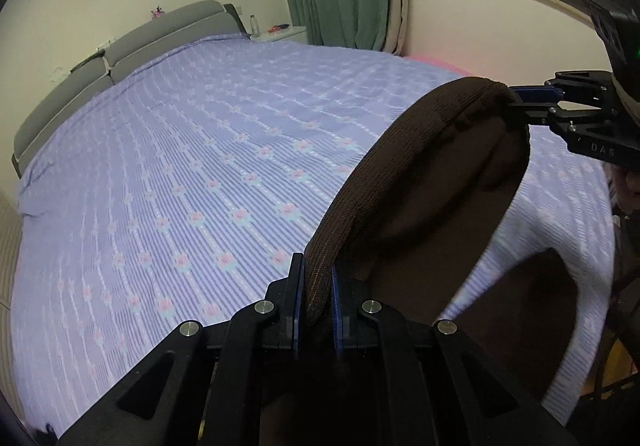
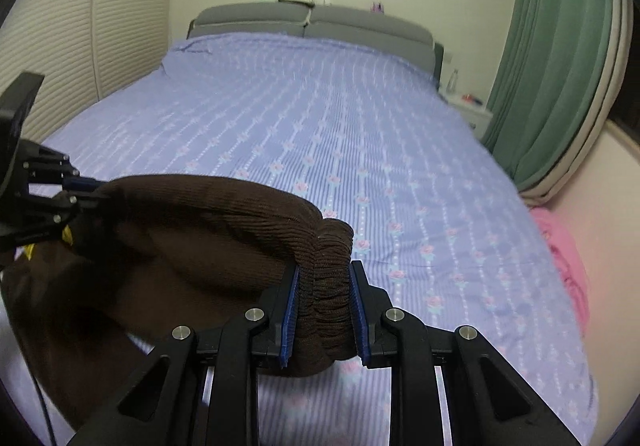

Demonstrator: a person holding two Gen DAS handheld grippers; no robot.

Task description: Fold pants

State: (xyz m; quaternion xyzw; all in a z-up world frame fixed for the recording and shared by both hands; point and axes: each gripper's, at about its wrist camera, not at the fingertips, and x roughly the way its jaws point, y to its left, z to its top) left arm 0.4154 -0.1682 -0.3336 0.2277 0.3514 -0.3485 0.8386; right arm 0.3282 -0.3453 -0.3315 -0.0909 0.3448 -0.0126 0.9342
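Observation:
Dark brown ribbed pants [image 1: 420,150] hang in the air above the bed, held by the waistband at two points. My left gripper [image 1: 316,278] is shut on one end of the waistband. My right gripper [image 2: 324,286] is shut on the bunched other end [image 2: 328,246]. In the left wrist view the right gripper [image 1: 520,102] clamps the band at the upper right. In the right wrist view the left gripper [image 2: 86,192] clamps it at the far left. The band arches between them and the legs [image 2: 60,326] droop below, partly hidden.
A bed with a purple striped flowered sheet [image 1: 180,166] fills both views, with a grey headboard [image 2: 312,20] at the far end. A white nightstand [image 1: 280,32] and green curtains [image 2: 560,58] stand on one side. A pink cloth [image 2: 568,254] lies at the bed's right edge.

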